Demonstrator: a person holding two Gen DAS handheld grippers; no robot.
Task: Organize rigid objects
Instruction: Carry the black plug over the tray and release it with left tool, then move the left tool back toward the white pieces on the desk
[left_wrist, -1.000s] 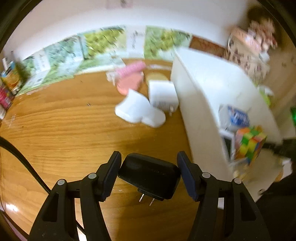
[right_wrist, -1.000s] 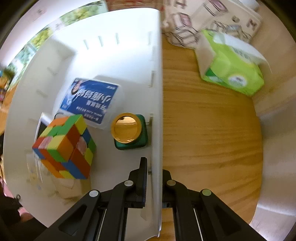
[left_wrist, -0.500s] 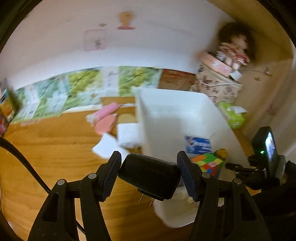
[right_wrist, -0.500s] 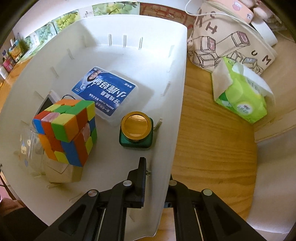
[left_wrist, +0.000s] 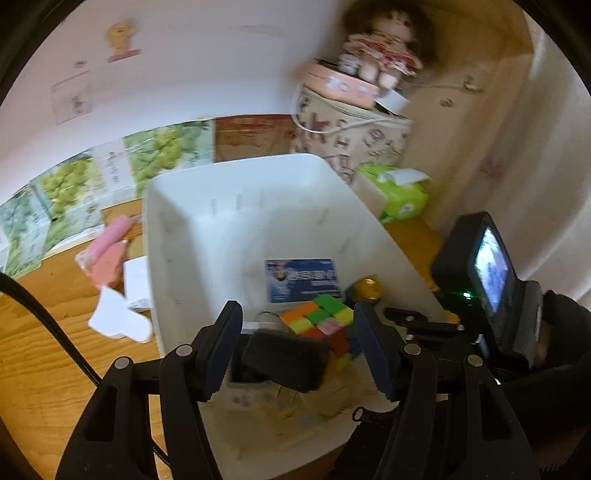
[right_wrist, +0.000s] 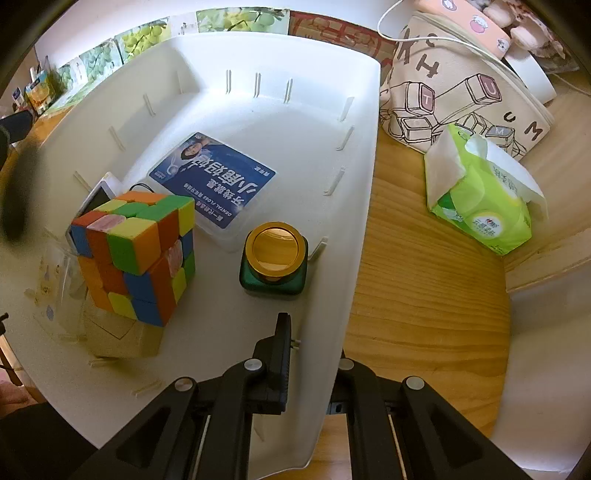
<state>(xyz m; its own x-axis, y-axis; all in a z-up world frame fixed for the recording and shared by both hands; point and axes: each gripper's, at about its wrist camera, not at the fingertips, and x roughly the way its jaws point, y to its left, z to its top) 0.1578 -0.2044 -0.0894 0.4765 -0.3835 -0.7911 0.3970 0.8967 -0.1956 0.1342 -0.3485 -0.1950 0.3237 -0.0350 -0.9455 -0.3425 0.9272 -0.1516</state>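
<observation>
The left gripper (left_wrist: 297, 347) is standing apart above the white bin (left_wrist: 258, 192), jaws having just widened, the black charger (left_wrist: 284, 360) dropping free between them. The right gripper (right_wrist: 314, 354) is pinching the bin's wall. The charger is probably light, stiff and smooth, and best clamped across its flat sides.

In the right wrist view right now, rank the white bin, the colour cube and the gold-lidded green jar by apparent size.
1. white bin, by far the largest
2. colour cube
3. gold-lidded green jar, smallest; it stands beside the cube, so nearness hardly skews this.
</observation>
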